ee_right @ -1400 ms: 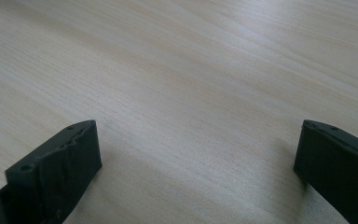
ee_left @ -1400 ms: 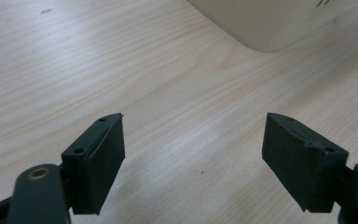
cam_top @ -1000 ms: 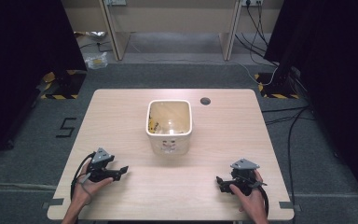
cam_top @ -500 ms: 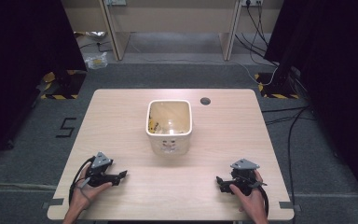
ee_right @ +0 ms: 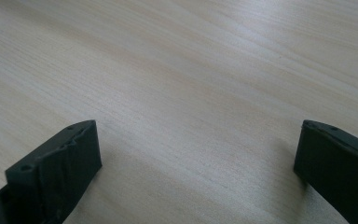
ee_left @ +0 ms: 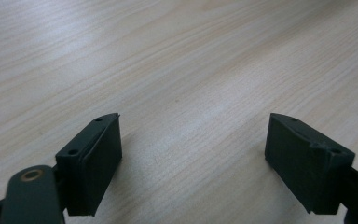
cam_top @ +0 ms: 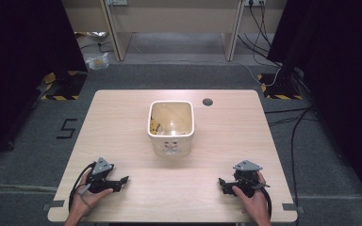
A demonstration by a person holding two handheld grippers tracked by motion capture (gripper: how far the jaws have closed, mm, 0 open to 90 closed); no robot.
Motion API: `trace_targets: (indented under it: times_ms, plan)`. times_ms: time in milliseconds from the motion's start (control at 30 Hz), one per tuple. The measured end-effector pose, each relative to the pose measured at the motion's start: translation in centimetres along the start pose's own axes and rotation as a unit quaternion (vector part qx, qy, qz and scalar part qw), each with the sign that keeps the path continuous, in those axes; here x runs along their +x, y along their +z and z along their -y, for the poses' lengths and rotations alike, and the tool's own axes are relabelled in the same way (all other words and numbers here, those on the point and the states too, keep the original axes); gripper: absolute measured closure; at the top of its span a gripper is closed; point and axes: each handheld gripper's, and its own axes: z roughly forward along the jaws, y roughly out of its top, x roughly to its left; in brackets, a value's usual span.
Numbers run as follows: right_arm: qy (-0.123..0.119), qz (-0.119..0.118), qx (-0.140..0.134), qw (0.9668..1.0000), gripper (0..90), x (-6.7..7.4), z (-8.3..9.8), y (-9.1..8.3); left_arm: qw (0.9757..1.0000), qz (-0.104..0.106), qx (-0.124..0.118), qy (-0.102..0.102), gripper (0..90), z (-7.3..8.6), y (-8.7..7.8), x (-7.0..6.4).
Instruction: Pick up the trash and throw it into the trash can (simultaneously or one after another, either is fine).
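Both the left gripper [cam_top: 120, 181] and right gripper [cam_top: 222, 182] rest at the lower corners of the bench [cam_top: 122, 122], fingers spread and empty, seemingly ready to approach the white bin [cam_top: 170, 141] at frame centre.

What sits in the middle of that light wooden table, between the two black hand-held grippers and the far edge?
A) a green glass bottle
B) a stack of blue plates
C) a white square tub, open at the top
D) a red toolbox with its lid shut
C: the high view shows a white square tub with an open top standing mid-table on the light wooden table, beyond the left gripper and right gripper.
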Motion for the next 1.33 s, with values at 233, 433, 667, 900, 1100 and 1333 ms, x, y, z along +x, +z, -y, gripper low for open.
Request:
trace_targets:
  times_ms: [233,433,667,900,1100,1333]
  plan:
    - [0.000,0.000,-0.001,1.0000,0.7,0.0,0.0,0.0,1.0000,-0.008,0.000,0.000,15.7,0.2,-0.1,-0.6]
    - [0.000,0.000,-0.001,1.0000,0.7,0.0,0.0,0.0,1.0000,-0.009,0.001,0.001,15.0,0.4,-0.3,-1.3]
    - [0.001,0.000,-0.001,1.0000,0.7,0.0,0.0,0.0,1.0000,-0.002,0.003,0.003,13.4,0.4,-0.3,-1.4]
    - [0.001,0.000,-0.001,1.0000,0.7,0.0,0.0,0.0,1.0000,-0.001,0.004,0.003,13.4,0.4,-0.3,-1.4]
    - [0.001,0.000,-0.001,1.0000,0.7,0.0,0.0,0.0,1.0000,-0.001,0.003,0.003,13.4,0.4,-0.3,-1.4]
    - [0.001,0.000,0.000,1.0000,0.7,0.0,0.0,0.0,1.0000,-0.001,0.004,0.003,13.4,0.4,-0.3,-1.4]
